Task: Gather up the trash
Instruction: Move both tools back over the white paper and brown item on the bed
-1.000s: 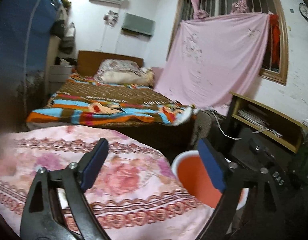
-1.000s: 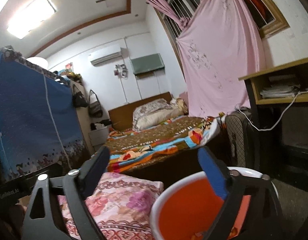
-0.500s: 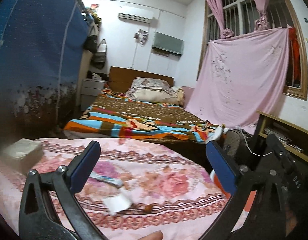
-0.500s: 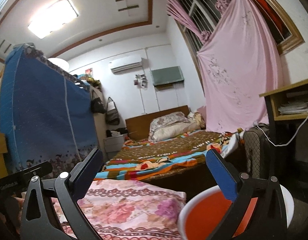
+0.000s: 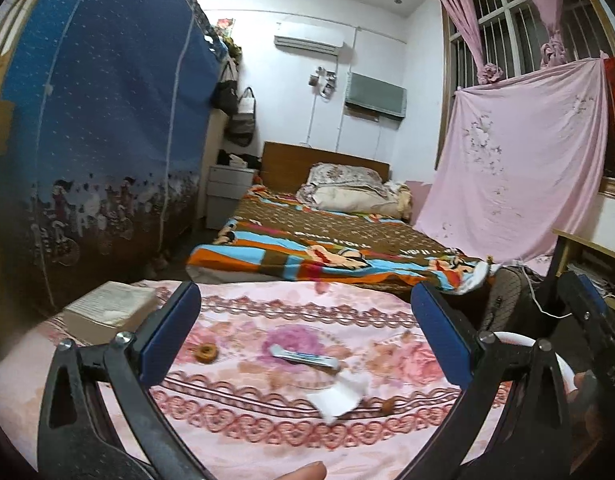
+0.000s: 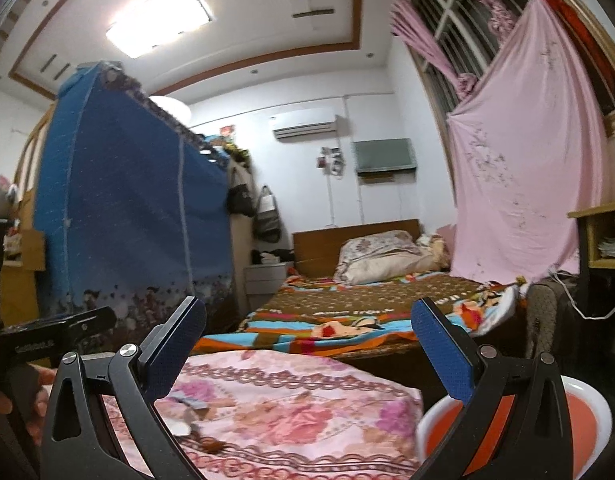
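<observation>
Both tools stand with their blue pads spread wide and nothing between them: the left tool (image 5: 305, 332) points over a pink floral tabletop (image 5: 267, 432), the right tool (image 6: 307, 344) over that cloth's right edge. Compared with a second ago, the left view has swung to the left, so litter and a book that were out of sight then now show, and the bin that filled its right side is cut to a sliver. The right view has swung the same way, with less of the bin in it and more ceiling.

Nearest on the tabletop lies a crumpled white paper scrap (image 5: 339, 394), a small brown bit (image 5: 387, 405) just beside it on the right. Behind the scrap lies a flat wrapper (image 5: 305, 358), and to the left, apart from it, a small brown ring-shaped piece (image 5: 205, 353). At the far left corner rests a thick book (image 5: 109, 312). Off the right edge stands a white bin with an orange inside (image 6: 519, 432).

Beyond the tabletop is a bed (image 5: 331, 244) under a striped, colourful blanket, with pillows at a wooden headboard. A blue fabric wardrobe (image 5: 107, 128) rises on the left, a pink sheet (image 5: 519, 160) hangs over the barred window on the right, and an air conditioner (image 5: 307, 45) sits high on the white back wall.
</observation>
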{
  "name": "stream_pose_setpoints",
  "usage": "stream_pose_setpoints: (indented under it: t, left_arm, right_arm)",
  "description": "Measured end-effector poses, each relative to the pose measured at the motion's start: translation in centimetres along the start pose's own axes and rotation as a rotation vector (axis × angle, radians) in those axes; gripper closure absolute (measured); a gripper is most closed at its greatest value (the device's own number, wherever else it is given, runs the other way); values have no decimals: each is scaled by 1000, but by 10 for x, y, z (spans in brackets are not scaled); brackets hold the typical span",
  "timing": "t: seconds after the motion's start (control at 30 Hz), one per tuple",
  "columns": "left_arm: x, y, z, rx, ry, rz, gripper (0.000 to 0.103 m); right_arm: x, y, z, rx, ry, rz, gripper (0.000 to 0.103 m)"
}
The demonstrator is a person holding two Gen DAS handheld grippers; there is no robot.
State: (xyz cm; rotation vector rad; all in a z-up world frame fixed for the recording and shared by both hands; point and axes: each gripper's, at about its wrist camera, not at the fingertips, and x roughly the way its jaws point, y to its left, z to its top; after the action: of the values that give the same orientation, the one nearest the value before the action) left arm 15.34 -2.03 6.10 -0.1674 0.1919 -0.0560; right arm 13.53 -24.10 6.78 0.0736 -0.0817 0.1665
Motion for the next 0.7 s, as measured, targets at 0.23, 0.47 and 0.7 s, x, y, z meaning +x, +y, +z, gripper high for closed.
stream_pose_setpoints:
  t: [0.23, 0.47, 0.7]
  left_arm:
    - [-8, 16, -4, 11, -33, 36, 11]
    - [2, 21, -9, 33, 40, 20, 11]
    - [20, 23, -21, 27, 178, -41, 21]
  right_arm:
    - [9, 26, -8, -73, 41, 71, 0]
    - [27, 33, -16, -94, 161, 87, 0]
    - [50, 29, -26, -67, 327, 111, 11]
